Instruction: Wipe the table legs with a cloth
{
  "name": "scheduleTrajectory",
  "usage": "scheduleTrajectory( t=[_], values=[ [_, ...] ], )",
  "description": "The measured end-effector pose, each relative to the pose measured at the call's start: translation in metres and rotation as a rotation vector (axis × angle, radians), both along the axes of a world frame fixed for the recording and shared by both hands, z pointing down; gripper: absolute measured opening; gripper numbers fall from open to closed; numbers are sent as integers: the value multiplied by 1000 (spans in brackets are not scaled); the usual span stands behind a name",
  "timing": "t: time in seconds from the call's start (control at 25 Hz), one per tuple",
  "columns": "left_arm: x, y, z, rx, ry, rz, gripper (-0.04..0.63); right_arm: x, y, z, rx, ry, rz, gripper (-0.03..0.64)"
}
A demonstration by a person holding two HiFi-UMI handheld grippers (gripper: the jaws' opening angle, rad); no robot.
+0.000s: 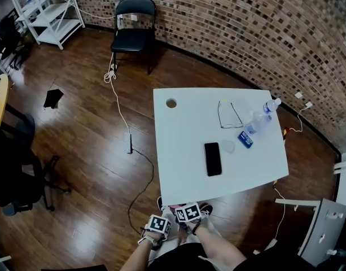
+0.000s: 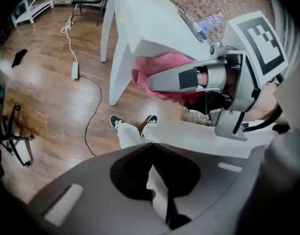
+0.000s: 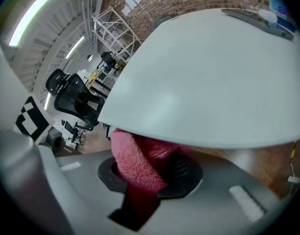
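**Cloth's up under the table top, so the leg runs down from here**

My right gripper (image 3: 147,174) is clamped on the pink cloth (image 2: 162,65), with a fat fold of it bulging out past the jaws. The wad is tucked right under the near edge of the white table (image 1: 189,123).

From the left gripper view, the near table leg (image 2: 118,67) is just beside the cloth, on its left in that view. I can't tell if they're actually touching. The leg's long axis goes from the table top down to the floor, on a bit of a slant. So I reckon the wipe has to slide sideways onto the leg and then follow it down.

My left gripper (image 2: 154,180) hangs a little way back, pointing at all this. Its jaws are pressed together and I can't see anything in them. The right one is clearly nearer the leg, so it's the right's job.
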State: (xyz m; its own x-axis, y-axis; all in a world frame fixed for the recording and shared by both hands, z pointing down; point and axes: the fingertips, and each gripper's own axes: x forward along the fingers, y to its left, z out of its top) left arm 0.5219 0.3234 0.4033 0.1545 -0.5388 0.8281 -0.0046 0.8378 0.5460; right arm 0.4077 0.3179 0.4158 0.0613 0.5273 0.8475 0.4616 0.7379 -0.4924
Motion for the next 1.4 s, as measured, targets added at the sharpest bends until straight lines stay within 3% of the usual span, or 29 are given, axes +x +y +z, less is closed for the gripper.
scheduleTrajectory(
  t=[0.28,0.48,0.56,0.76,0.96,1.4],
  values=[
    [-13,-18,0,-21,-37,157,0,-7,-24,-3,21,-1,-12,92],
    [-25,-17,-2,-149,-92,256,0,-5,-47,-5,15,41,-16,94],
    [-27,-32,-3,-165,-91,254,0,-4,-67,-1,13,61,-19,94],
    [-23,-50,-10,-98,-22,217,0,-19,-85,10,26,26,-7,95],
    [-31,-53,-9,-137,-17,233,0,-33,-98,14,36,33,-7,95],
    [-42,-101,-21,-144,-18,201,0,-48,-146,16,46,70,11,95]
  ],
)
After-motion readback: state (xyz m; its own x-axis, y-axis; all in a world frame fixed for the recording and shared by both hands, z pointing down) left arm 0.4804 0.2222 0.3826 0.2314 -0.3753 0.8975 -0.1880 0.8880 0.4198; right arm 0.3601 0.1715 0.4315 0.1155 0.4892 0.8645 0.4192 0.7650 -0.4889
